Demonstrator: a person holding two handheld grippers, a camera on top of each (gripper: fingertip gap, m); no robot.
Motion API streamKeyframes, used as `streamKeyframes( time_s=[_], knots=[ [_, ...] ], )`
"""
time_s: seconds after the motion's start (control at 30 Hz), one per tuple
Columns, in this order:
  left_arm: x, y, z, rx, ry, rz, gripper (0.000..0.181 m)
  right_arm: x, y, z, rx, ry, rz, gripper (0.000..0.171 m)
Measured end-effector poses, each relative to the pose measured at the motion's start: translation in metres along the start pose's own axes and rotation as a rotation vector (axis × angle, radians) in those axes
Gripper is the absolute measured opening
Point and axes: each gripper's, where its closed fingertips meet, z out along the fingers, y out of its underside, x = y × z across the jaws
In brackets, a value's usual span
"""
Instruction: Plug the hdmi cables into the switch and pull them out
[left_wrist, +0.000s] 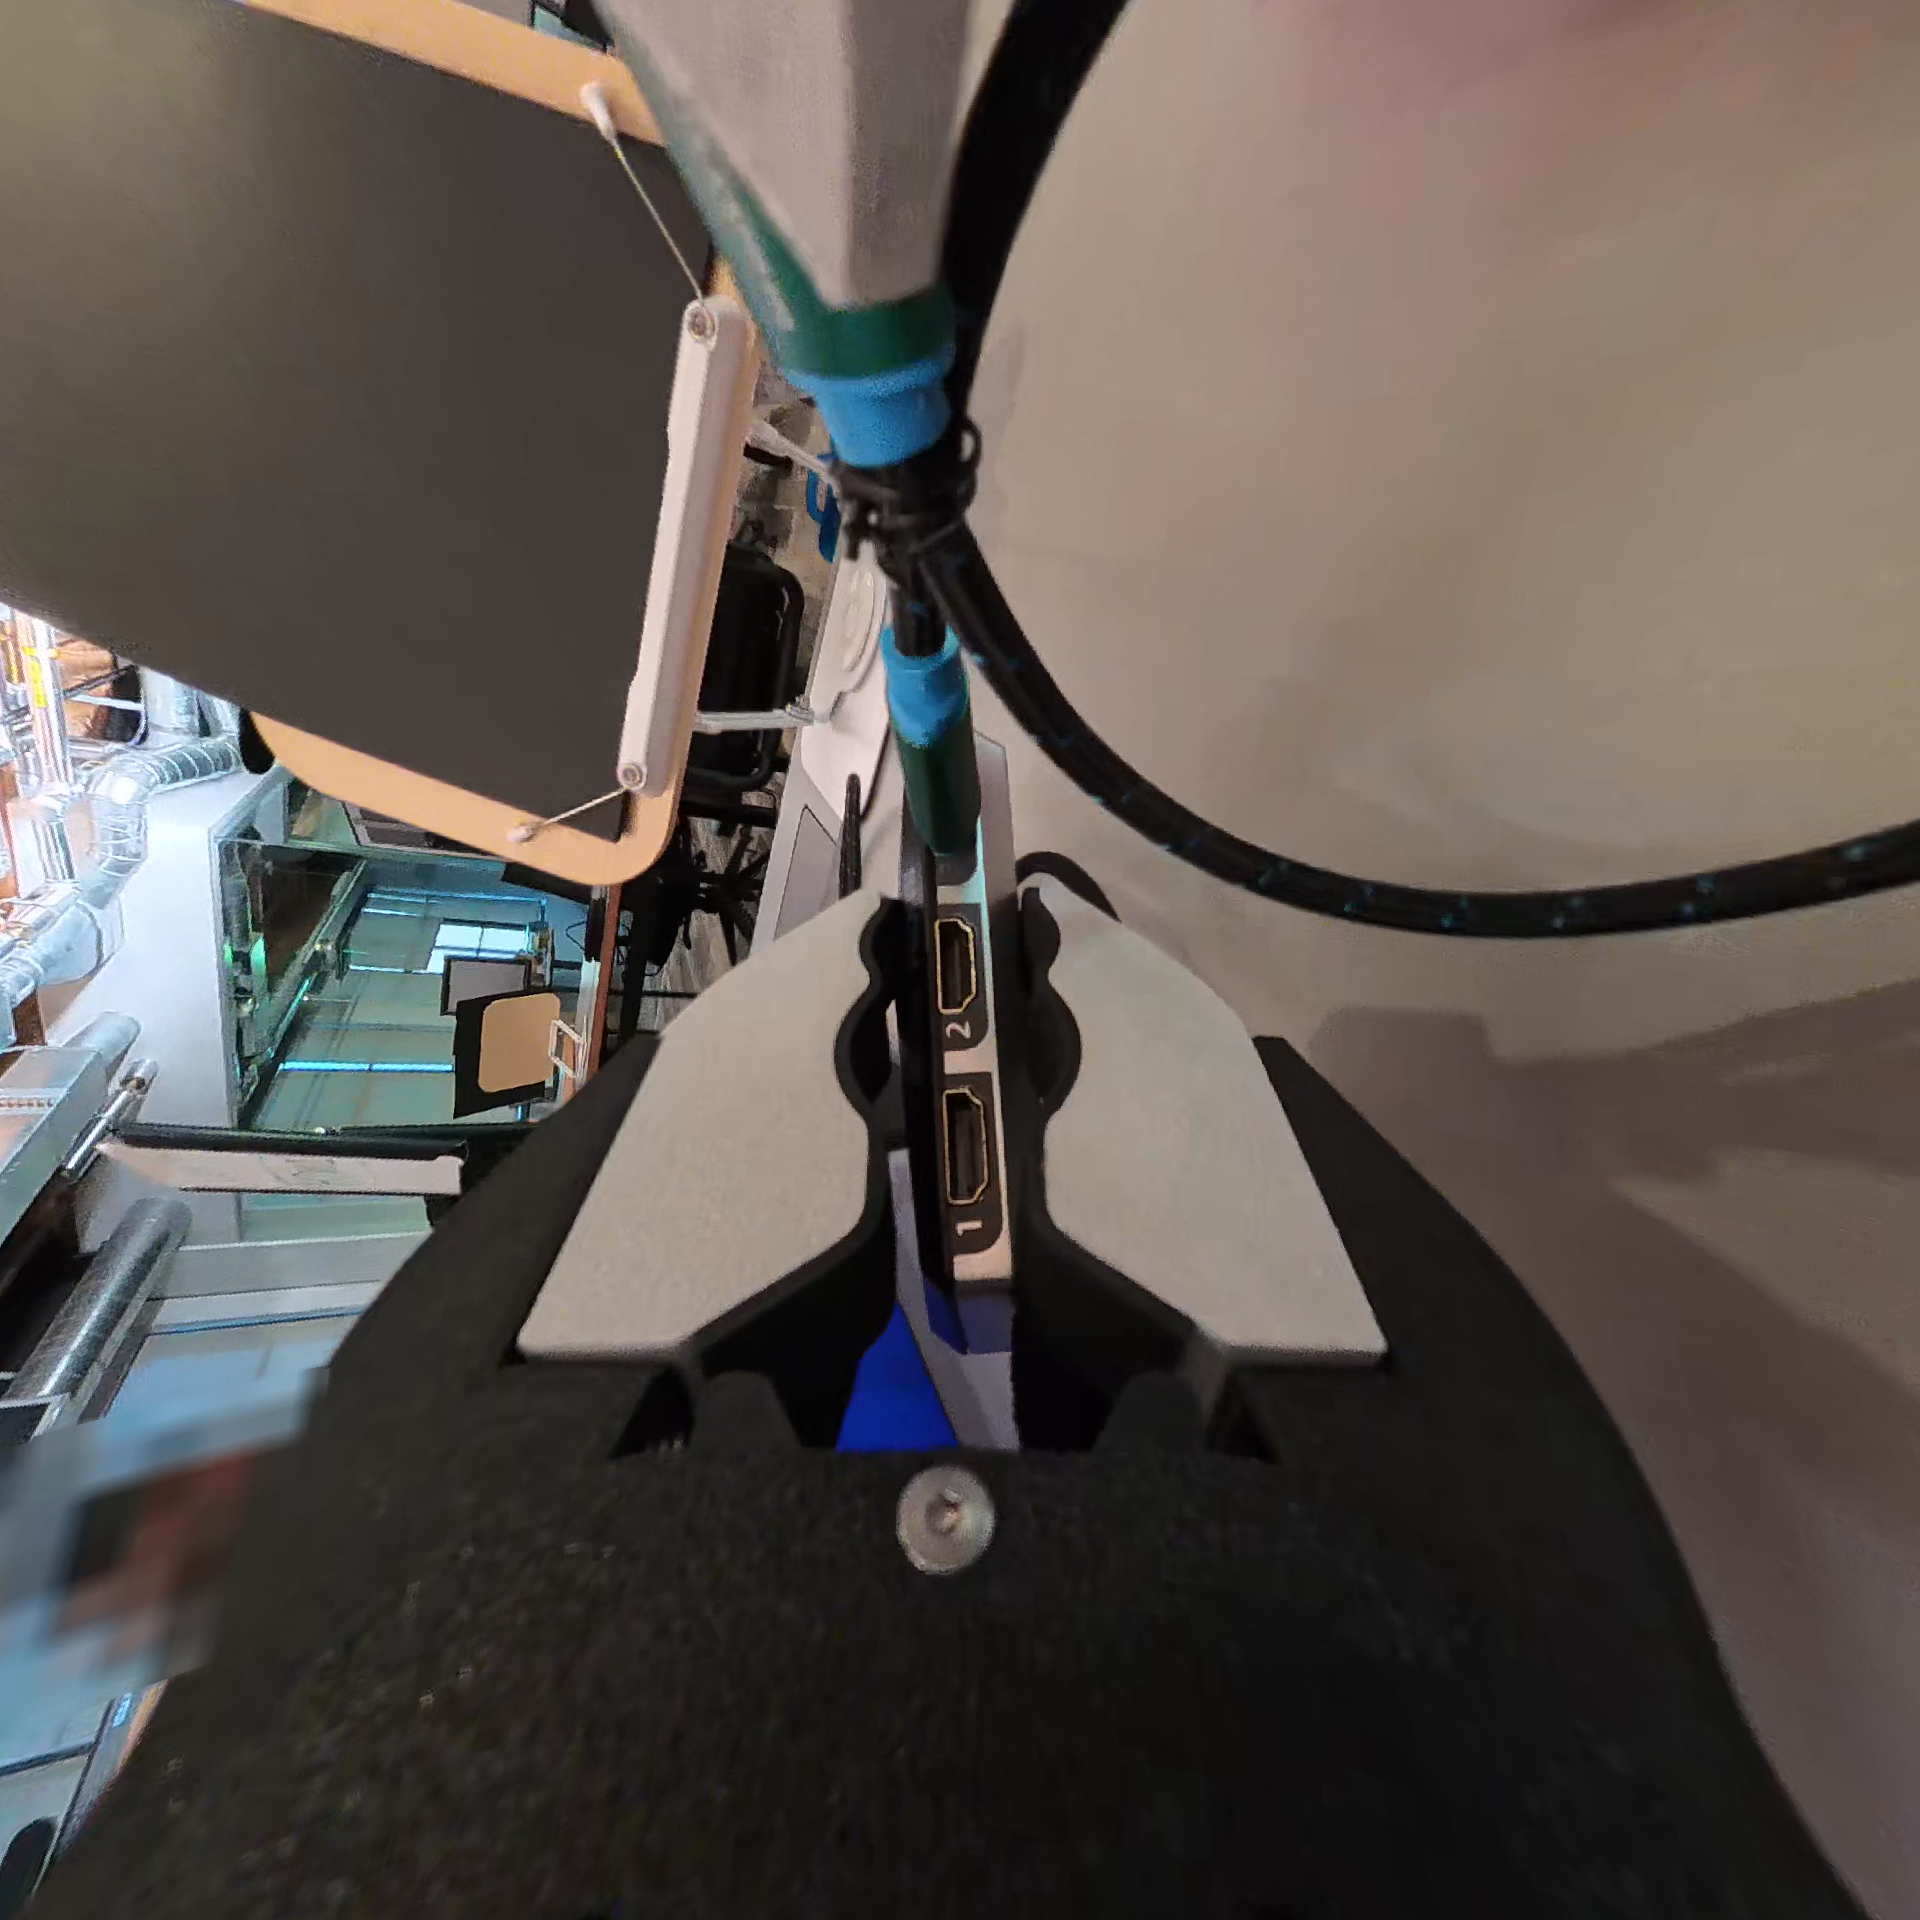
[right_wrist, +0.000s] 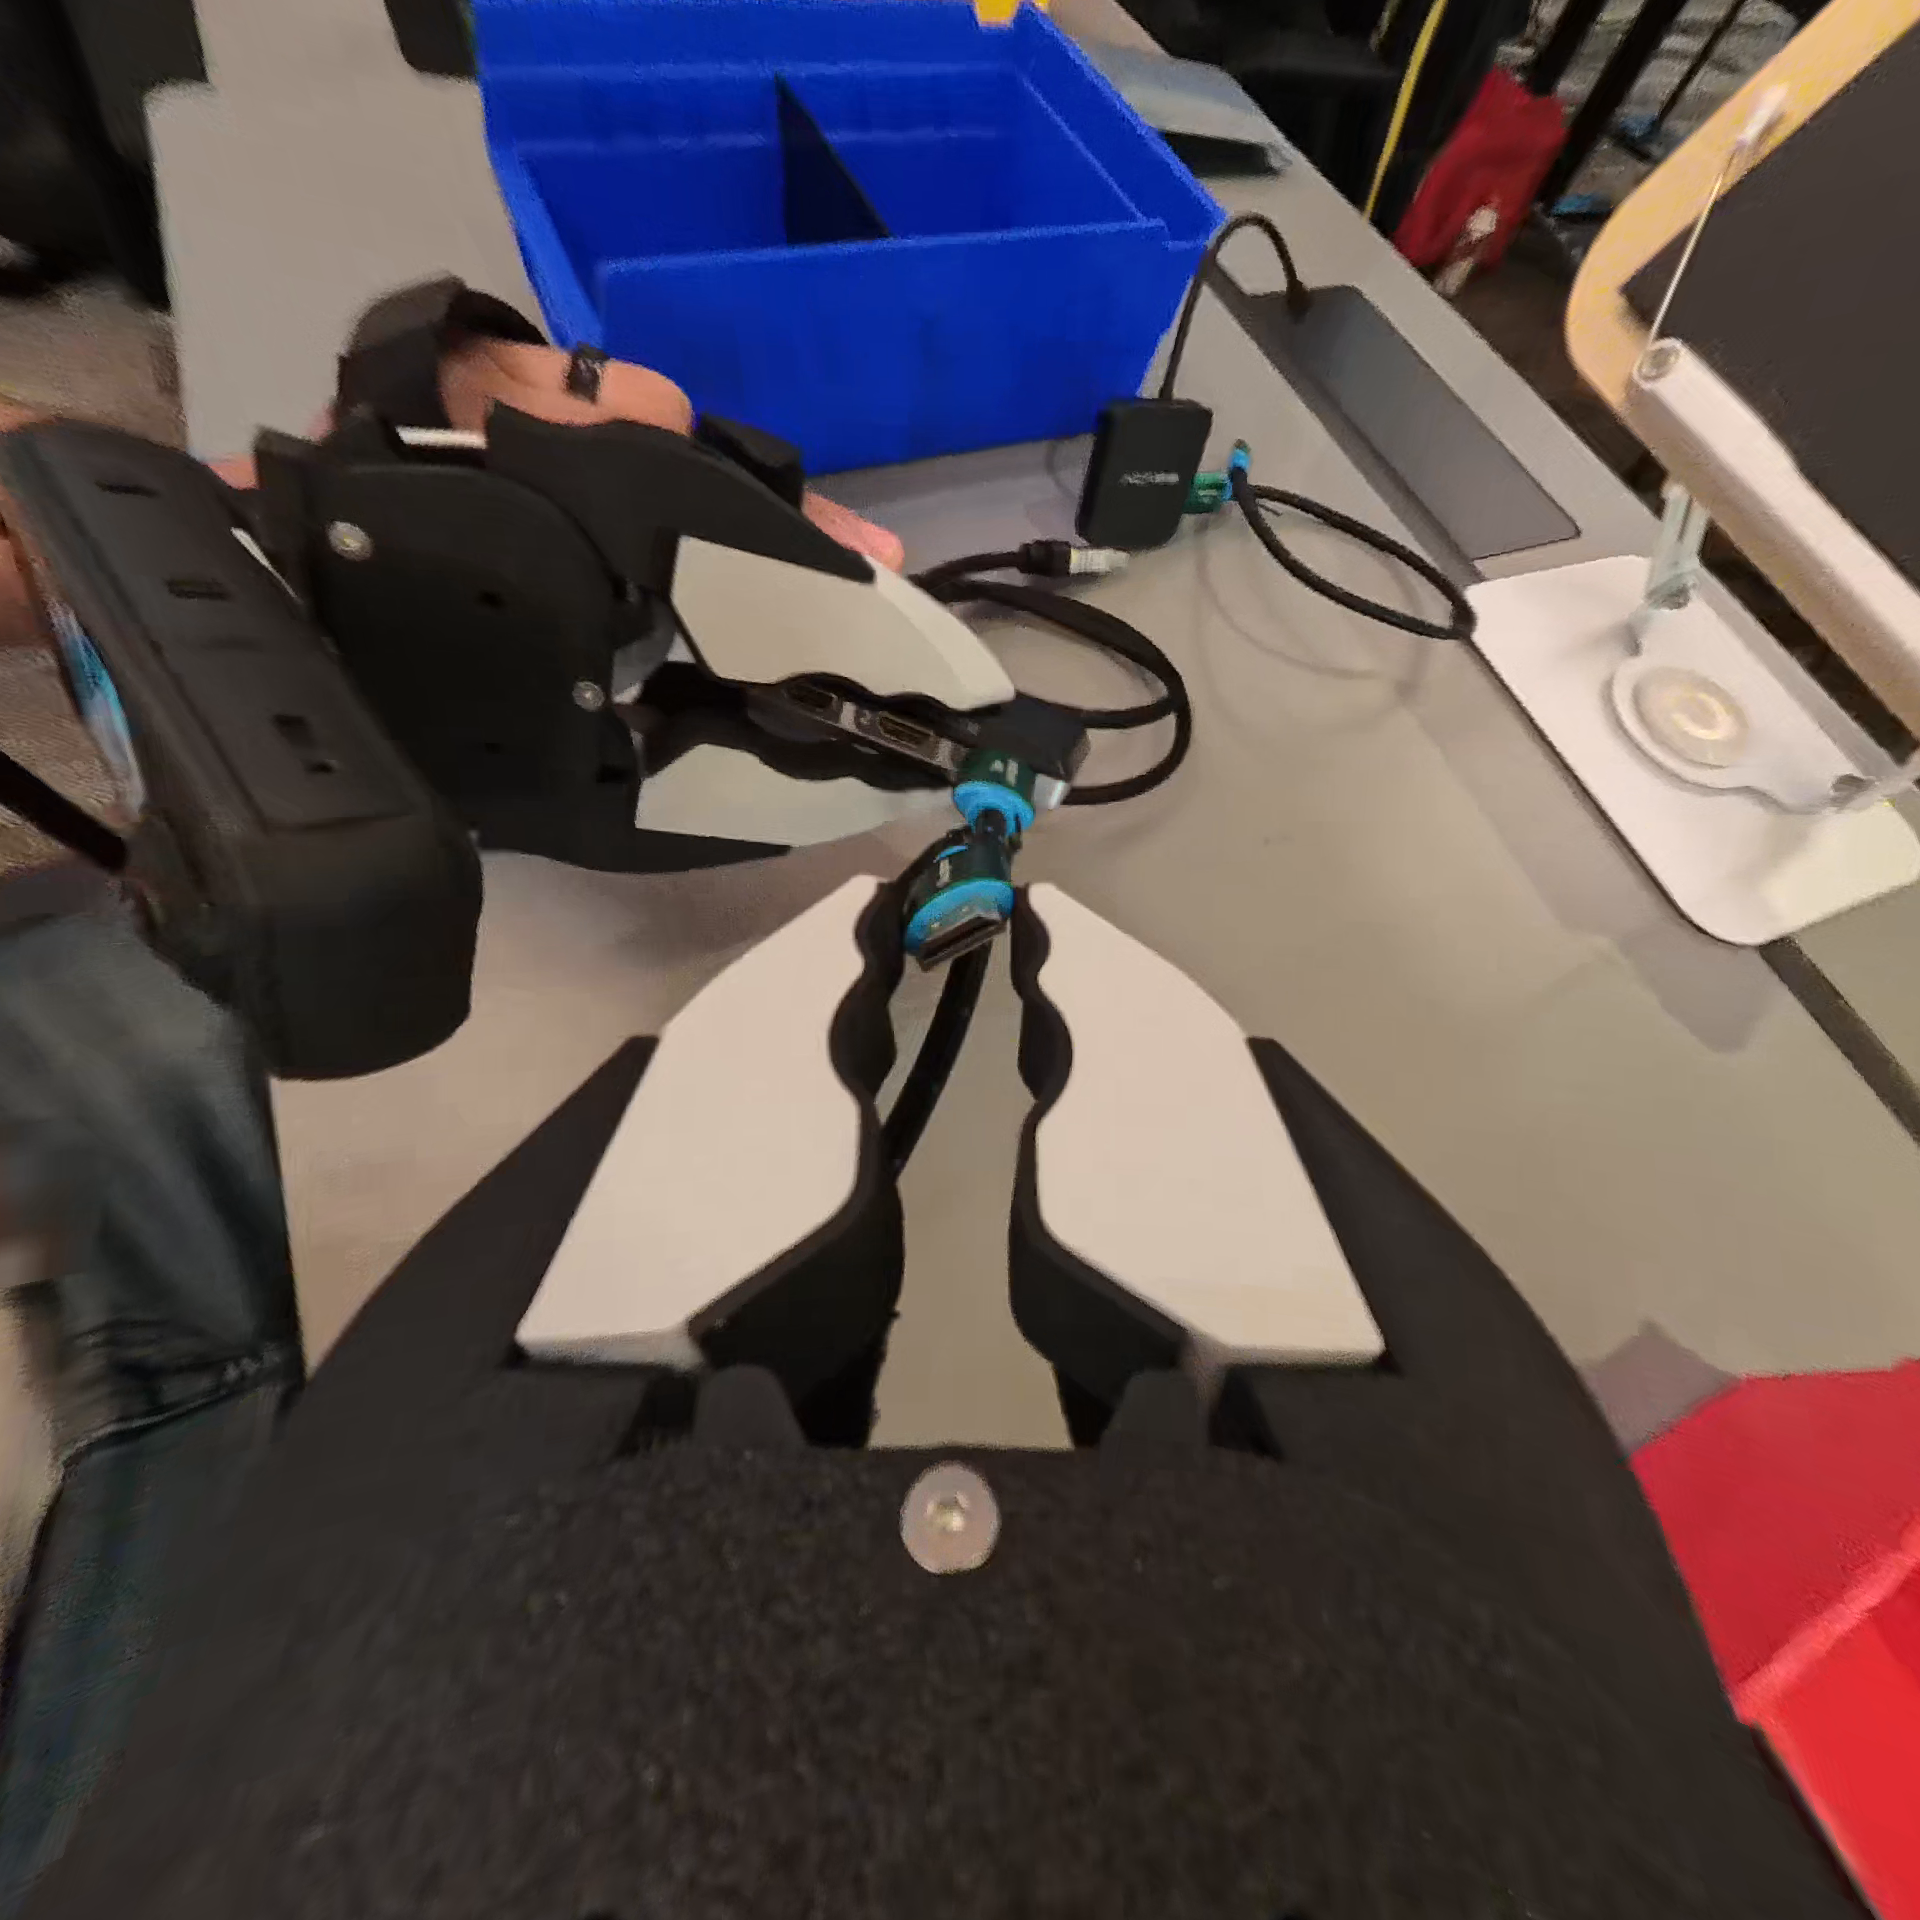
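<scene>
L gripper clamps the switch, R gripper pinches an hdmi plug: mid-insertion, next needs lining it w/ a free port.

Red bin beside the right tool runs off frame; the switch is half buried in the left tool.

A blue divided bin stands on the grey table, a red bin nearer.
</scene>
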Motion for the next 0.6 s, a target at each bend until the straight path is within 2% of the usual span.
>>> streamKeyframes(
  time_s=[0.07,0.3,0.47,0.6],
  knots=[
    [-0.002,0.004,0.002,-0.006,0.004,-0.031,0.021,0.004,0.005,-0.003,-0.042,0.020,0.011,0.019],
    [-0.016,0.016,0.007,-0.027,-0.008,-0.112,0.022,0.018,0.014,-0.015,-0.017,-0.027,0.123,0.016],
    [-0.029,0.027,0.008,-0.038,-0.022,-0.150,0.022,0.017,0.020,-0.025,-0.008,-0.117,0.157,0.015],
    [-0.016,0.025,0.012,-0.059,-0.034,-0.078,0.021,0.016,0.027,-0.024,0.003,-0.212,0.260,0.016]
  ],
)
